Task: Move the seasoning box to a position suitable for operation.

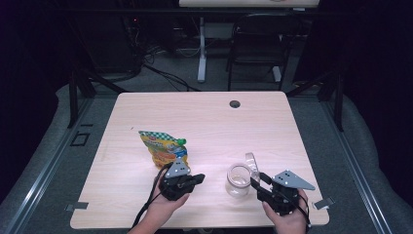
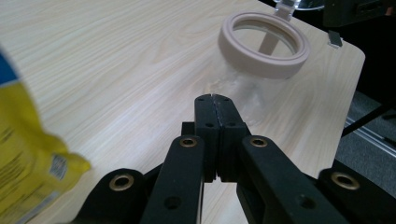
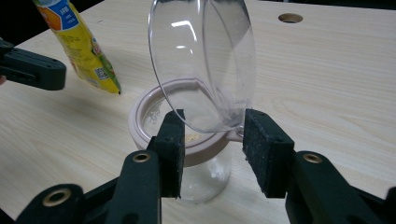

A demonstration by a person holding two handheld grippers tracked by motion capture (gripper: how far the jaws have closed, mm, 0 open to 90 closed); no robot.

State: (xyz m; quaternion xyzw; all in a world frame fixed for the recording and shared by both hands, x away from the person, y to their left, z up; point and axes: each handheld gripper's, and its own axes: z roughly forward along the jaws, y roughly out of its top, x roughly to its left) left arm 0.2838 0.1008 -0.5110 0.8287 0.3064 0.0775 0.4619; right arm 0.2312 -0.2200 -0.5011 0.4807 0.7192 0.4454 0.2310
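Note:
A clear jar with a beige rim stands near the table's front edge, its clear hinged lid tipped upright. My right gripper is just right of the jar; in the right gripper view its jaws stand apart with the lid's lower edge between the pads, close to both. A yellow pouch with a green cap lies to the left of the jar. My left gripper is shut and empty, just in front of the pouch, pointing at the jar.
The light wooden table has a cable hole near its far edge. A black chair and a desk leg stand on the floor beyond the table. Both hands come in at the table's near edge.

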